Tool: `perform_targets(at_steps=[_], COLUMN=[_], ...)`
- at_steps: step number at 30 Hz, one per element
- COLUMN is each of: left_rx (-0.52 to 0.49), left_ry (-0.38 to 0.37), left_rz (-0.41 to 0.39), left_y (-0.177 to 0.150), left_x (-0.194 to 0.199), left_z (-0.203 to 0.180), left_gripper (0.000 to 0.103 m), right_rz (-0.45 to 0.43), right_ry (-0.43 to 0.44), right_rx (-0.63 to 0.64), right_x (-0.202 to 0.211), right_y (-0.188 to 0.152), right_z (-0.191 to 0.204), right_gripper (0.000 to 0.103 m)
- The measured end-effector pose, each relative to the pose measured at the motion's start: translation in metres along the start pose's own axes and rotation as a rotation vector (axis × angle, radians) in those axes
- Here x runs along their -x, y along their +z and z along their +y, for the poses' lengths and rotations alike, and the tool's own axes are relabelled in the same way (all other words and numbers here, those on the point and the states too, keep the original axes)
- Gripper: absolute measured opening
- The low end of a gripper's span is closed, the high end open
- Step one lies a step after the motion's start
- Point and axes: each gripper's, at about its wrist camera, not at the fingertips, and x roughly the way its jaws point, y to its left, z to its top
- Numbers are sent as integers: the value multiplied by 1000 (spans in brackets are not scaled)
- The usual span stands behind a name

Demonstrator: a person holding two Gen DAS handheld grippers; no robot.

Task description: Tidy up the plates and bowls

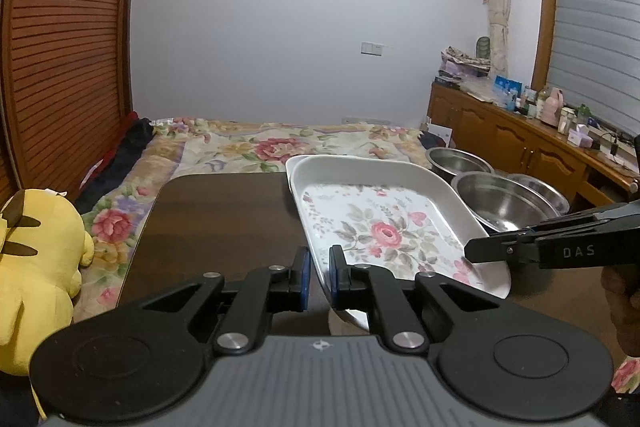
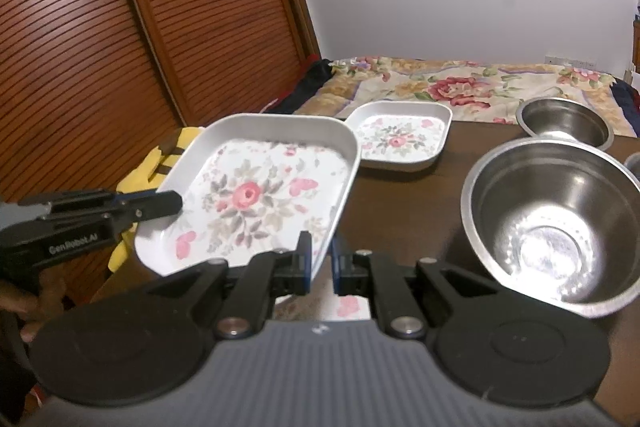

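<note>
I count two white square plates with a pink rose and leaf print, and three round stainless steel bowls.

The larger rose plate [image 2: 256,195] is off the dark brown wooden counter [image 1: 216,219], carried between my two grippers. My left gripper [image 1: 319,273] has its jaws closed down on the plate's near-left rim, the thin edge pinched between the blue pads. My right gripper [image 2: 321,263] has its jaws closed likewise on the near-right rim. In each wrist view the other gripper reaches in from the side and bites the same plate.

The plate is nearly square with rounded corners, so it has no clear long axis. It sits corner-on between my hands, its open face up, and it is tilted rather than level.

The smaller rose plate [image 2: 400,137] rests flat on the counter beyond the held one, toward the bed with the flowered cover [image 2: 460,83]. From the left wrist only its far rim shows behind the held plate.

The steel bowls stand upright on the right part of the counter: the large near bowl [image 2: 556,227], a second bowl [image 2: 566,121] behind it, and a third bowl [image 1: 550,193] just beside the near one.

A yellow plush toy [image 1: 40,267] lies on the bed left of the counter.
</note>
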Motion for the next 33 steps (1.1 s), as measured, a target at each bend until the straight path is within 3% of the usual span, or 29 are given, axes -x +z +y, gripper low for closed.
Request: perform_targets(at_steps=[11,24,33], left_rx=[42,-12,-15], left_ry=[-19,-16,-7], left_rz=[53,61,84], left_y=[-35,-42,-50], left_x=[8,16,6], left_z=[-11,-24,-27], left_gripper=[11,11,11], right_rz=[22,28,2], right_ry=[0,7,-40], right_rx=[18,-24,10], right_x=[10,19,23], right_y=[-28,-50,-60], right_z=[-3,-4,2], right_gripper=[11,11,12])
